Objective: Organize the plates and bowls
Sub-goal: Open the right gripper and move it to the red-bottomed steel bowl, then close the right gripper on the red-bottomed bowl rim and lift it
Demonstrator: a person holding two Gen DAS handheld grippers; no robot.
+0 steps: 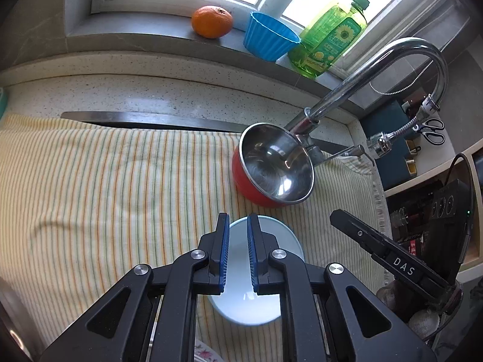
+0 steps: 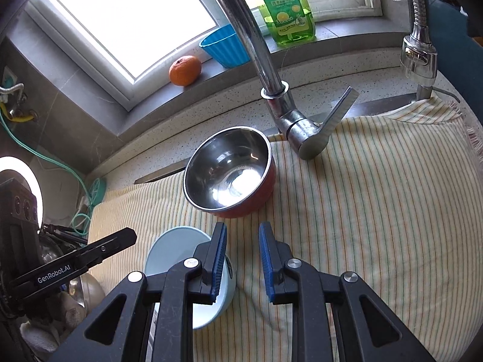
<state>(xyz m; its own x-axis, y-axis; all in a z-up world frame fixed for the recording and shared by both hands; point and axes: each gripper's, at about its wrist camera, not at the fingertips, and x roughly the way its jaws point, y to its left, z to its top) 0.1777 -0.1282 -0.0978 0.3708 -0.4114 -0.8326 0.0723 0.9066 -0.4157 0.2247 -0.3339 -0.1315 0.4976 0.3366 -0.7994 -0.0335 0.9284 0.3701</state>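
On the far left of the windowsill we see an orange (image 1: pixel 212 21), and just right of it a blue fluted cup (image 1: pixel 269 36), then a green bottle of dish soap (image 1: pixel 330 37) further right. Below the sill a striped cloth (image 1: pixel 105 181) covers the counter, and on its near middle sits a pale blue bowl (image 1: pixel 285 238). Our left gripper (image 1: pixel 238 256) hangs over that bowl with its blue pads drawn almost together, a narrow slit left between them and nothing pinched there; the bowl shows through the slit, and we cannot tell whether the pads touch it. Farther back and to the right stands a steel bowl with a red outside (image 1: pixel 274 166), empty and shining, close against the base of the chrome tap (image 1: pixel 377 69), which arches away rightwards. Our right gripper (image 2: pixel 243 259) is over the bare cloth to the right of the pale blue bowl, its jaws a little apart and empty, the left pad lying across that bowl's right edge in the right wrist view. Scissors (image 1: pixel 431 131) lie at the far right.
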